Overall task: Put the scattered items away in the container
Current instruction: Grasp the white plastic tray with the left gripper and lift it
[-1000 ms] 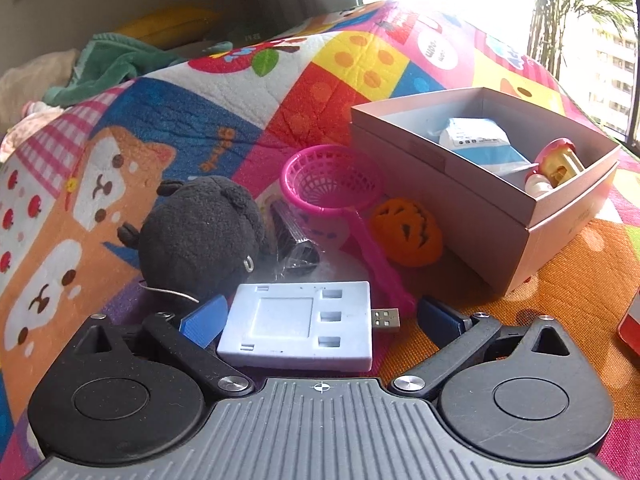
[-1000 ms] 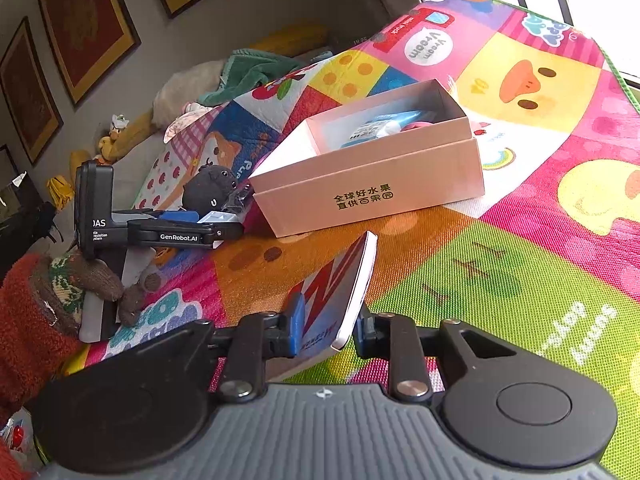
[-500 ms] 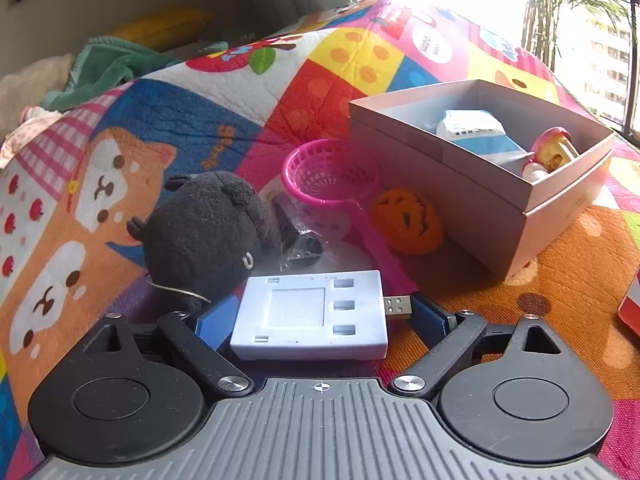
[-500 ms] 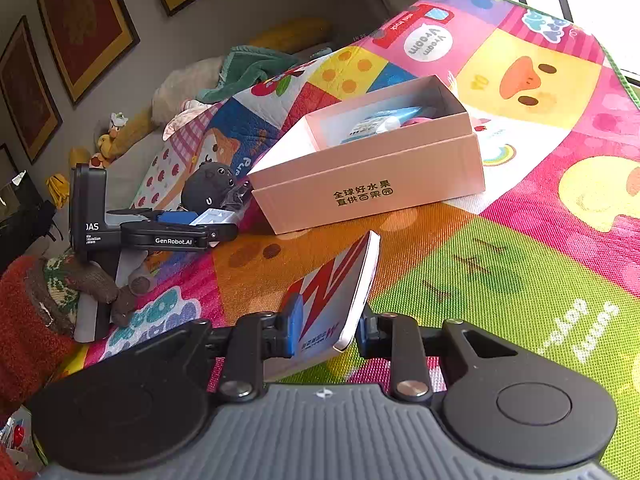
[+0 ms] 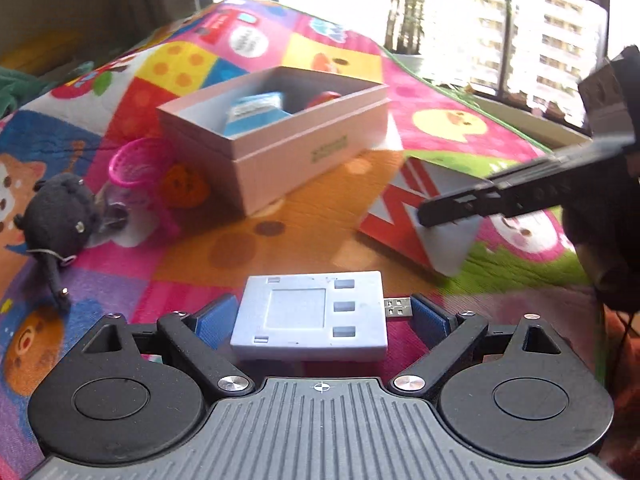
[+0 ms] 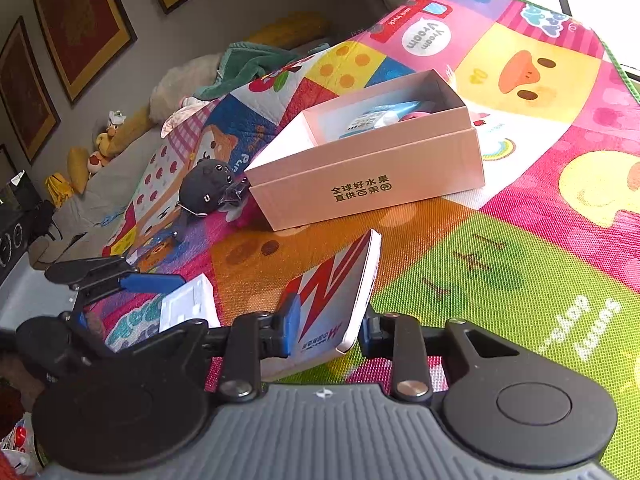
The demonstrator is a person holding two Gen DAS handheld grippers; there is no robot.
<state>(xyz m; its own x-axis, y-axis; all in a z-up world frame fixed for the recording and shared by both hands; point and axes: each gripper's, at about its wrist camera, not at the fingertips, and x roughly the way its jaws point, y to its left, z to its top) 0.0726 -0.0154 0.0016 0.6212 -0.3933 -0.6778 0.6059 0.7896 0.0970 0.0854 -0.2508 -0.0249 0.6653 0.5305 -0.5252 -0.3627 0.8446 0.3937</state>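
I can barely make out the box's (image 5: 280,136) blurred contents. My left hand-held gripper (image 5: 318,320) clasps the white USB device (image 5: 310,316), angled downward; the right hand-held gripper (image 6: 326,326) pinches the tilted red-and-white card (image 6: 340,292).

"vroom" on mat (image 6: 427,36), "全球好水果" on box (image 6: 362,189)

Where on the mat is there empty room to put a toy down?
The orange patch between the box, the white device and the red-and-white card is bare. So is the green patch right of the card. It is crowded left of the box: pink basket, pumpkin, black plush.
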